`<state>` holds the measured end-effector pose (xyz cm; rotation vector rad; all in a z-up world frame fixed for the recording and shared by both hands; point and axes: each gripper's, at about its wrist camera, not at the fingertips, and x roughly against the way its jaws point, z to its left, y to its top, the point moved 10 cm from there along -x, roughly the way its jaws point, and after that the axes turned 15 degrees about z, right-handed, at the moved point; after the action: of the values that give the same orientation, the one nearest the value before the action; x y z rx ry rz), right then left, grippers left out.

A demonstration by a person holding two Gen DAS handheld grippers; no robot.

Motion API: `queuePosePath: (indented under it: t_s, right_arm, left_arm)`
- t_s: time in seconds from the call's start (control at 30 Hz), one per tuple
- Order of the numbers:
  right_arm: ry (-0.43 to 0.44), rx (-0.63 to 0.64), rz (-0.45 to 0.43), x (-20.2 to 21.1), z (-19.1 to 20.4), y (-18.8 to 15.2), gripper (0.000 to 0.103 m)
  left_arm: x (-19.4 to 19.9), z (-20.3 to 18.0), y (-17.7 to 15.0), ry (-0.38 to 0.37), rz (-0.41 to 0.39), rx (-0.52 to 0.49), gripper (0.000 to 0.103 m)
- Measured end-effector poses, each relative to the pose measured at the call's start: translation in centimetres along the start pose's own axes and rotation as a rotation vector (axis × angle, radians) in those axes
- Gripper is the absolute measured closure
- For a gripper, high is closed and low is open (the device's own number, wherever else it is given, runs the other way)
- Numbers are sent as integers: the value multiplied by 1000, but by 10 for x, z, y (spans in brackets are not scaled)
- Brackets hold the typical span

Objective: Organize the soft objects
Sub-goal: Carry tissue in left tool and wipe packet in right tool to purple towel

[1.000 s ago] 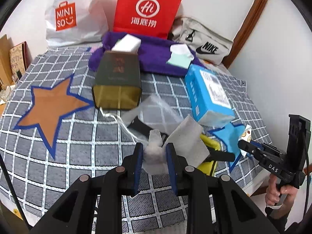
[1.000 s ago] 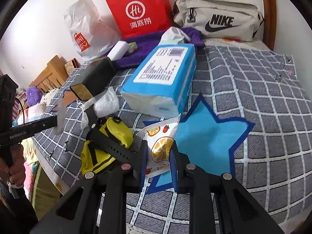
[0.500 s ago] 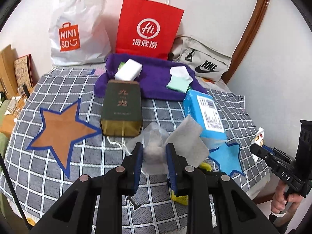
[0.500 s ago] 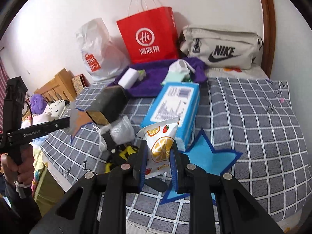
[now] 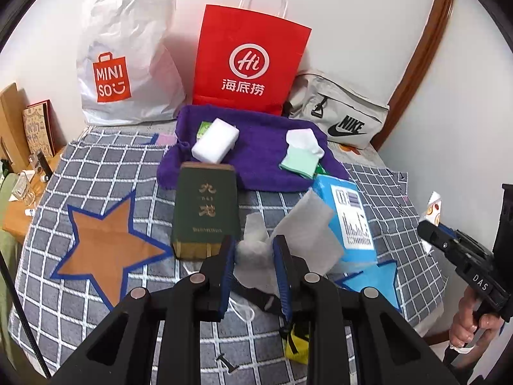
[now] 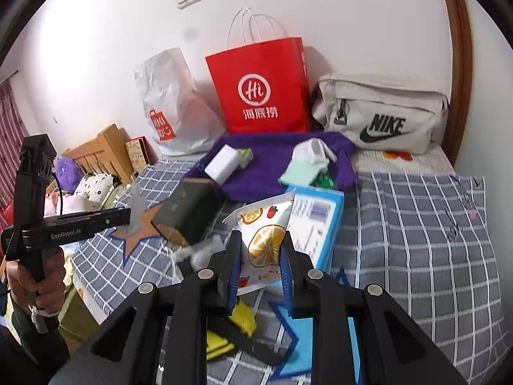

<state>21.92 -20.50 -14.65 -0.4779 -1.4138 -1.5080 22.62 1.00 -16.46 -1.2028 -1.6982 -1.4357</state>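
My left claw [image 5: 253,253] is clamped on a crumpled white wipe [image 5: 301,234], feather-light and floppy, so pinching the bunched middle works; my right claw [image 6: 260,256] grips a fruit-print snack packet [image 6: 263,224] by its lower edge, light, crinkly, probably slippery. Both hang above the checked bed [image 6: 416,231]. Beyond: blue tissue pack [image 5: 352,218], then the purple towel [image 5: 259,157] holding other soft bits.

Grey checked bed cover [image 5: 96,304] under purple towel [image 5: 263,160], green box [image 5: 205,211], blue tissue pack [image 5: 356,221].
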Motion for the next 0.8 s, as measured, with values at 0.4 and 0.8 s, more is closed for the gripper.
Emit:
queuePosePath:
  t_s: [0.4,0.8]
  right_arm:
    - [51,22,-21,-22,7,57,80]
    - [77,18,-31,-33,3,109,80]
  left_arm:
    - [-13,11,37,21,6,35,79]
    - [-27,9,77,25,5,44,79]
